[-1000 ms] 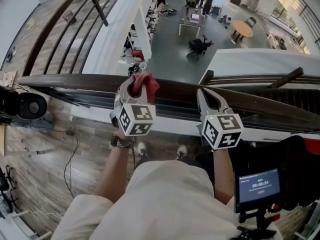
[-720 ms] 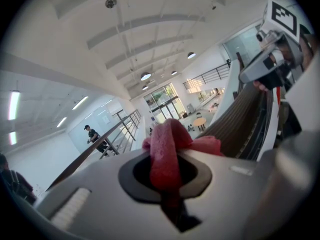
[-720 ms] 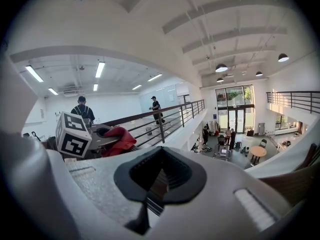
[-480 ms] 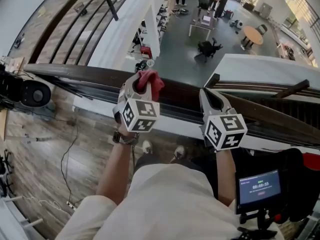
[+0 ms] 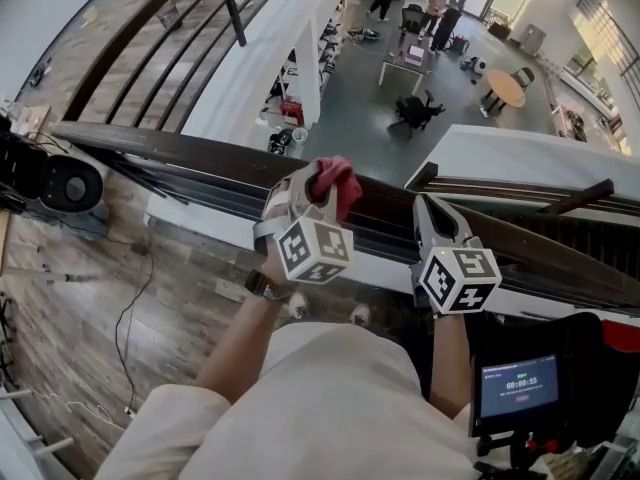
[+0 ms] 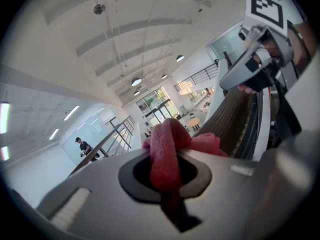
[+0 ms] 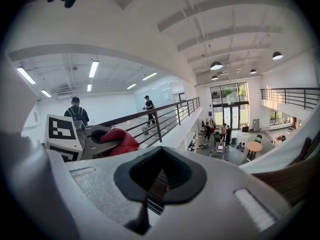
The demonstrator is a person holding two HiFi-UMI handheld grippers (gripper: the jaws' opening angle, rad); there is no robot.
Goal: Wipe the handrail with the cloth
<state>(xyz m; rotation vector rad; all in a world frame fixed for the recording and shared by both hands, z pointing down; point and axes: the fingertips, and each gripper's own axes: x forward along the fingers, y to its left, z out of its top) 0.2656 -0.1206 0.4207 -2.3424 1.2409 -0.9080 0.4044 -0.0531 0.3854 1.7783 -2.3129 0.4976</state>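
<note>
Cloth pinched in L gripper over handrail, R gripper closed, empty.

We're looking down from a mezzanine into an open office atrium. Below the handrail, people are standing by a desk, near an office chair and a round table. Railed balconies are running beyond the handrail.

Head view steeply down; gripper views close along jaws; handrail shared.
</note>
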